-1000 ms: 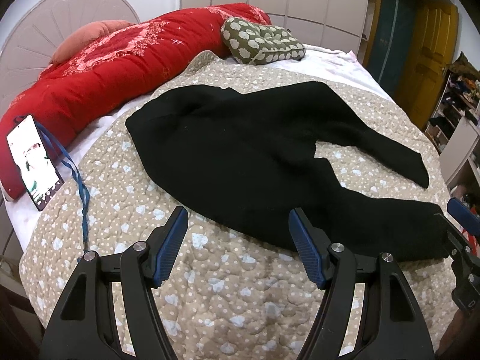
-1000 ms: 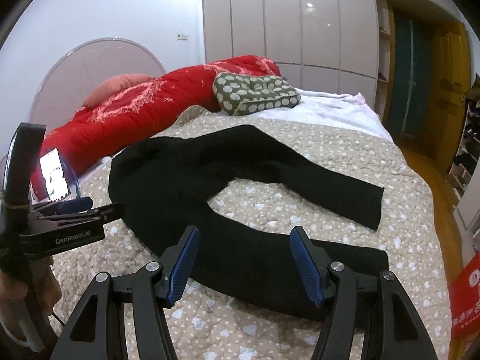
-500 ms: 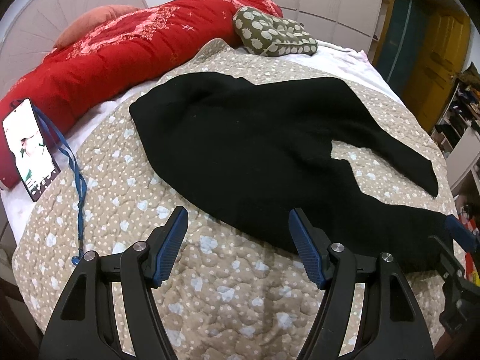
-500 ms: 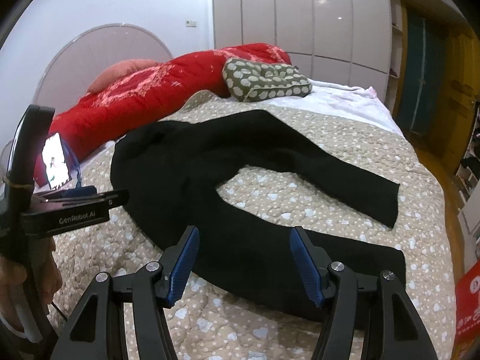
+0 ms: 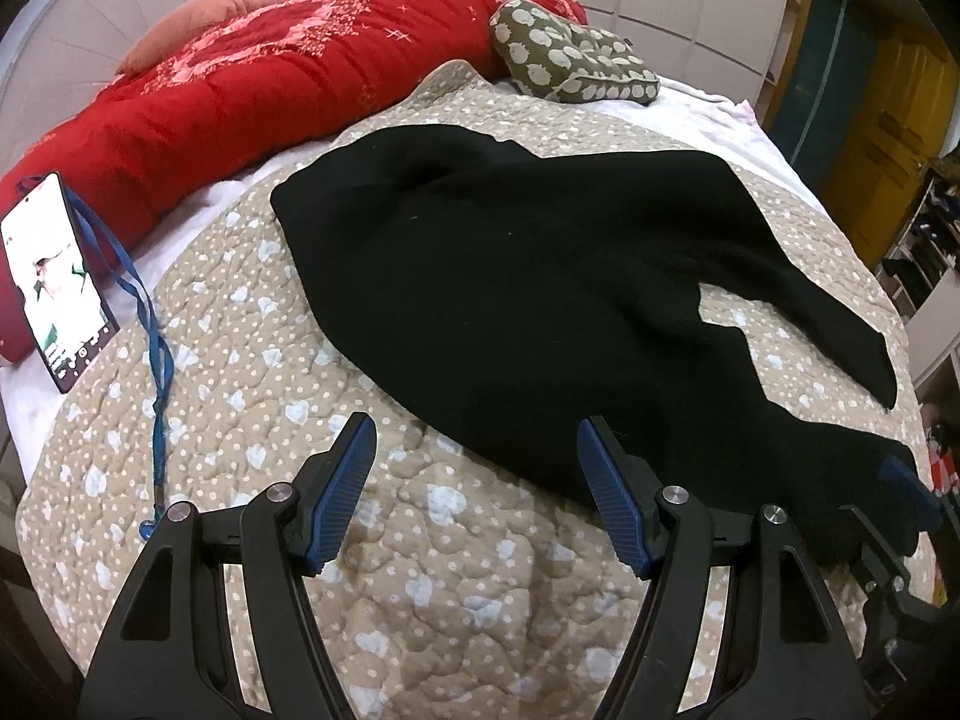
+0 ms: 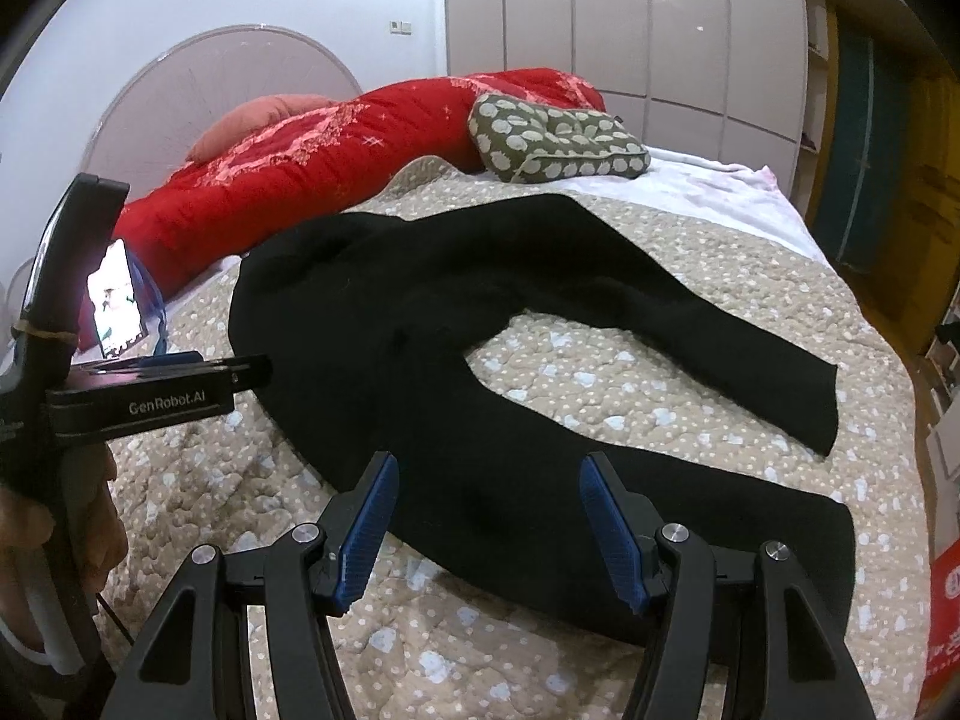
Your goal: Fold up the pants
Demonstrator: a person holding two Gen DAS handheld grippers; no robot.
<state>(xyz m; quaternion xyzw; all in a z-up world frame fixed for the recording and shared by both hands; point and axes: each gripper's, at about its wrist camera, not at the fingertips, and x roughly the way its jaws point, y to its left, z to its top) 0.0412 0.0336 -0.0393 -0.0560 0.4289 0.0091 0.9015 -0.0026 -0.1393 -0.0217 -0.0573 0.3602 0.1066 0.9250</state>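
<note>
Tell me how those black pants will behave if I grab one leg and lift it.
The black pants lie limp and follow the quilt, so they will probably droop from the open right gripper. The fabric looks thick and knitted, so it is unlikely to slip. The other leg may drag along.

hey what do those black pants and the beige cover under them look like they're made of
The black pants look like a soft, matte knit, maybe wool or fleece: no sheen, limp folds, slightly fuzzy edges. The beige bedspread looks like quilted cotton or a similar woven fabric: puffy stitched bumps, printed white dots and pale blue hearts, dull finish. The exact fibre of either cannot be told from the pictures.
</note>
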